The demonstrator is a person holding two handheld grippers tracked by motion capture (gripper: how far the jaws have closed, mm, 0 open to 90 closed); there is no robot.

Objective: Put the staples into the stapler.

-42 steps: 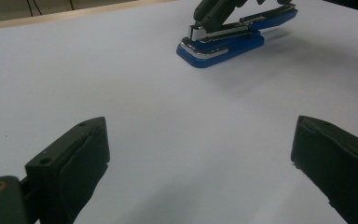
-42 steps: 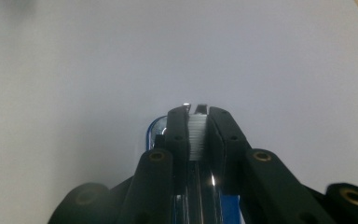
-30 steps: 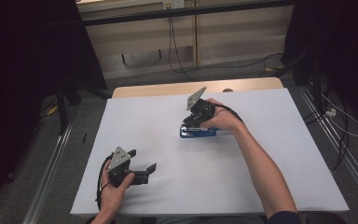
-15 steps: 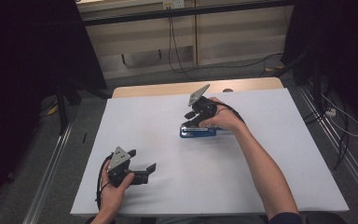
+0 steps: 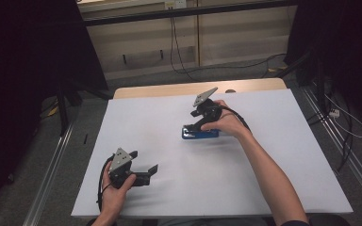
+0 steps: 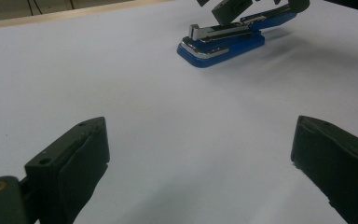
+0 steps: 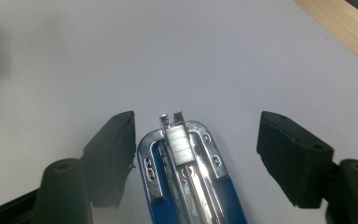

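Straddling the blue stapler (image 5: pixel 201 133), the right tool (image 5: pixel 194 128) points down at its front end, jaws spread and standing clear of it on both sides. Earlier frames are given: the jaws have just been opening. The stapler sits between them, not pressed. In the right gripper view the pads (image 7: pixel 116 154) flank the stapler's (image 7: pixel 186 186) chrome nose w/ a gap each side; the left one is nearer, the right one well apart. Status: right tool released, nothing gripped.

Stapler location: flat on the white counter (image 5: pixel 264 188), base down, near the middle of the sheet and toward its far edge. Its long axis runs approx. parallel to that far edge. In the left gripper view the stapler (image 6: pixel 221 39) lies well ahead, w/ the right tool (image 6: pixel 233 9) over its rear half.

Likely reason for this pose (judgement): the stapler rests stable on its base, so the tool can let go w/o it tipping; the straddle fits either a set-down just completed or a re-grip in prep.

Left tool (image 5: pixel 146 172): well apart from the stapler, on the near-left side of it, low over the counter. Jaws wide, pads (image 6: pixel 81 154) w/ bare counter between them. Status: released, idle. It probably waits as a standby or bracing hand.

Containers: none near the stapler. The stapler itself acts as one: the staple channel at its nose is exposed in the right gripper view, w/ a block of staples visible at the front. How full the channel is behind that cannot be told.
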